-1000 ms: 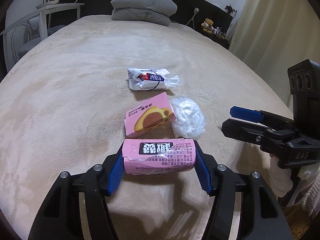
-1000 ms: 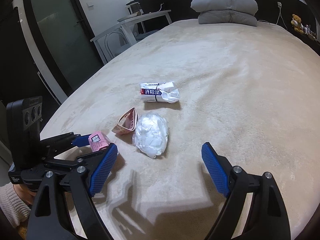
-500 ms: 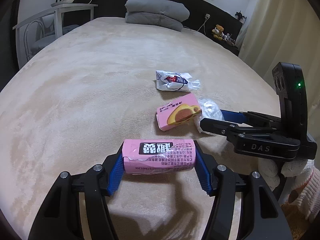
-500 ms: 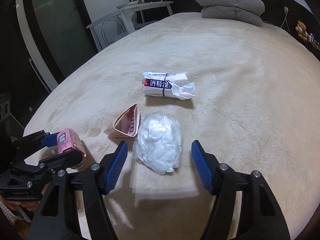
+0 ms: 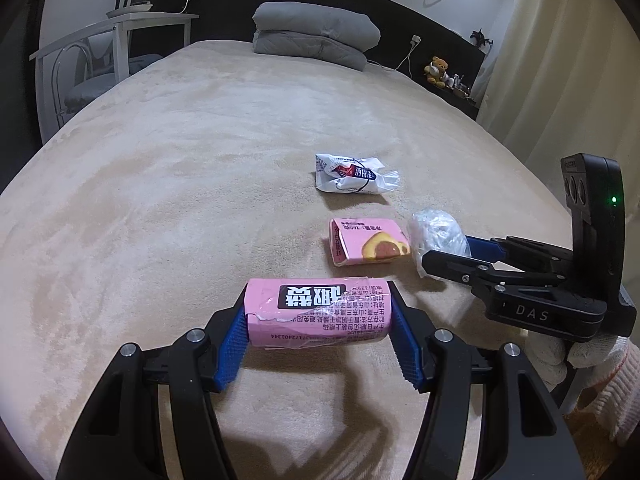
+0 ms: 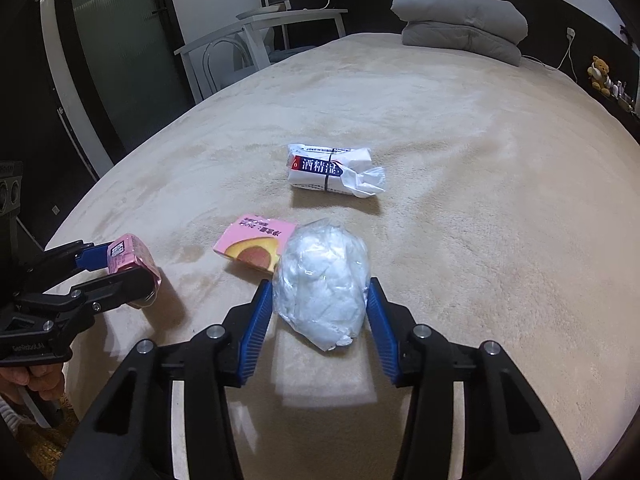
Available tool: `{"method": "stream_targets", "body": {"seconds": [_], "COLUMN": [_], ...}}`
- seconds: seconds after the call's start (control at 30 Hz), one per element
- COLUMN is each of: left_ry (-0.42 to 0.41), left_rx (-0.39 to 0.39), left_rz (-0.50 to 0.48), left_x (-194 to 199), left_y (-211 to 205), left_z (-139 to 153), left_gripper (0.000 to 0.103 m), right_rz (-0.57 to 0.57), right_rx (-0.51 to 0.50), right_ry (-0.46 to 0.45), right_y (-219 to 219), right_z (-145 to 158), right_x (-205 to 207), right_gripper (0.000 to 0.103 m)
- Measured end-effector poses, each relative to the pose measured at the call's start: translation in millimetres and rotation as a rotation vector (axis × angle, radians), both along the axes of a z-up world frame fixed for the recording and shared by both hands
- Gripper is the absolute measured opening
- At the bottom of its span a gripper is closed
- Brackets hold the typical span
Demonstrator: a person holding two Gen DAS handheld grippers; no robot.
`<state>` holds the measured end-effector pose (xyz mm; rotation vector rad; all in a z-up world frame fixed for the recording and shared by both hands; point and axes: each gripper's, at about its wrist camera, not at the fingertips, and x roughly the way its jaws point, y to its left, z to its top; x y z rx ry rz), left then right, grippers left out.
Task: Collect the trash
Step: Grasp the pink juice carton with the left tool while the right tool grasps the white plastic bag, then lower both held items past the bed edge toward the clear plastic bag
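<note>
Left tool [image 5: 318, 330] holds a pink packet [image 5: 318, 316] across its width, both blue pads pressed on the packet's ends, a little above the bed [image 5: 160, 200]. From the right wrist view this same packet [image 6: 132, 266] shows end-on between the fingers of the left tool [image 6: 120, 268], at the left edge of the bed [image 6: 480, 160].

Right tool [image 6: 318, 322] has its jaws around a clear plastic bag of white stuff [image 6: 322, 284]. The blue pads stand just beside the bag on both sides; whether they already press it I cannot tell, and the bag lies on the bed. In the left wrist view the right tool [image 5: 452, 250] comes from the right side and the bag [image 5: 438, 236] shows past its fingers.

Just beside the bag, on its left, lies a flat pink box with a cake picture [image 6: 256, 248], close enough to look touching. In the left wrist view the box [image 5: 368, 242] is between the held packet and the bag. Farther up the bed, apart from these, lies a white wrapper with a red and blue label [image 6: 332, 172]; it also shows in the left wrist view [image 5: 352, 174].

At the head of the bed is a folded grey blanket [image 5: 316, 40]. A white desk [image 5: 120, 28] stands at the left side of the bed. A teddy bear [image 5: 436, 70] sits on the shelf at the right. Only the left wrist view shows the white glove [image 5: 576, 360] on the hand which holds the right tool.
</note>
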<state>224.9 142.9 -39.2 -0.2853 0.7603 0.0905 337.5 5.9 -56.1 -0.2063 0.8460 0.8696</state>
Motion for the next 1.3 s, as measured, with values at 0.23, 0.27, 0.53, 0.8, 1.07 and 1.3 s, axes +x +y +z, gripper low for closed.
{"method": "stream_targets", "body": {"seconds": [0.23, 0.27, 0.53, 0.8, 1.07, 1.3], "left_ry": [-0.010, -0.013, -0.062, -0.113, -0.133, -0.144], "left_rx": [0.004, 0.005, -0.007, -0.010, -0.010, -0.031], "left_rz": [0.003, 0.005, 0.013, -0.001, -0.012, -0.023], "left_x": [-7.6, -9.1, -27.3, -51.2, -81.1, -106.1], "left_y": [-8.1, -9.3, -26.7, -48.9, -79.0, -101.2], "left_z": [8.0, 9.6, 25.5, 37.3, 33.2, 27.3], "left_gripper": [0.061, 0.061, 0.061, 0.061, 0.061, 0.061], "right_rz": [-0.034, -0.037, -0.051, -0.077, -0.089, -0.100], "right_rx": [0.026, 0.027, 0.071, 0.113, 0.149, 0.169], "right_ry": [-0.013, -0.021, -0.038, -0.063, -0.075, -0.068], "right_y": [-29.9, -34.2, -67.7, -100.3, -130.8, -151.0], "right_z": [12.7, 15.4, 35.2, 47.5, 54.3, 55.0], "right_x": [-19.7, -24.1, -61.6, -98.4, -140.2, -164.3], "right_gripper": [0.048, 0.048, 0.048, 0.048, 0.048, 0.048]}}
